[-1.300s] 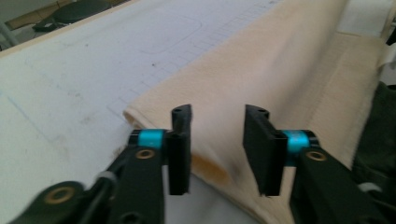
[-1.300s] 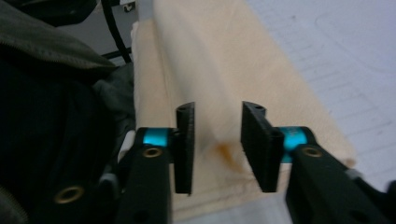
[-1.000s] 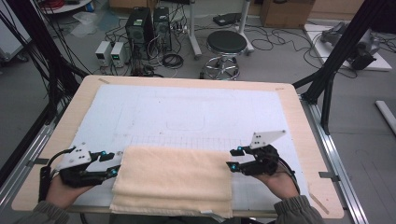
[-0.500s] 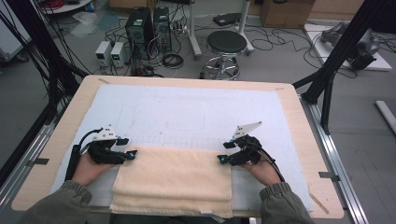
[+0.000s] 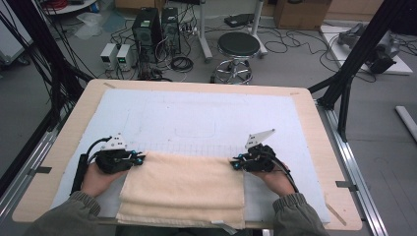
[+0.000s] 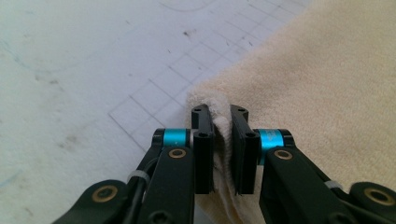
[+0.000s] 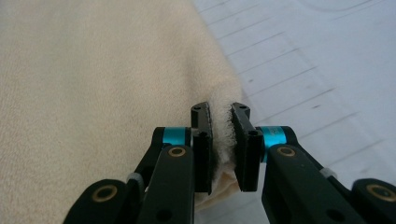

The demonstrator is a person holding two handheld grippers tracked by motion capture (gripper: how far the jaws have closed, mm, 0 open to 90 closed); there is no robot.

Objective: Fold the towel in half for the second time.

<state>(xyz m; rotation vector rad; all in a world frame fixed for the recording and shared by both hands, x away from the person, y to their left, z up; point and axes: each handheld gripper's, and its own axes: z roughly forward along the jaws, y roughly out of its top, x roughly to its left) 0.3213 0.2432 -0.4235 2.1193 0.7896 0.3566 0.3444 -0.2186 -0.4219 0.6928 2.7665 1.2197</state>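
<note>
Jaws of left gripper (image 6: pixel 221 122) and right gripper (image 7: pixel 219 120) have just closed, each apparently pinching a towel (image 5: pixel 189 184) corner

The worktop (image 5: pixel 64 147) under my hands is a pale wooden board with rounded corners. A white mat (image 5: pixel 196 113) with faint grid lines covers most of it, leaving a bare wooden border. On the mat, between my two hand-held grippers, lies a folded cream towel (image 5: pixel 184 189), its near edge reaching the worktop's front edge.
</note>
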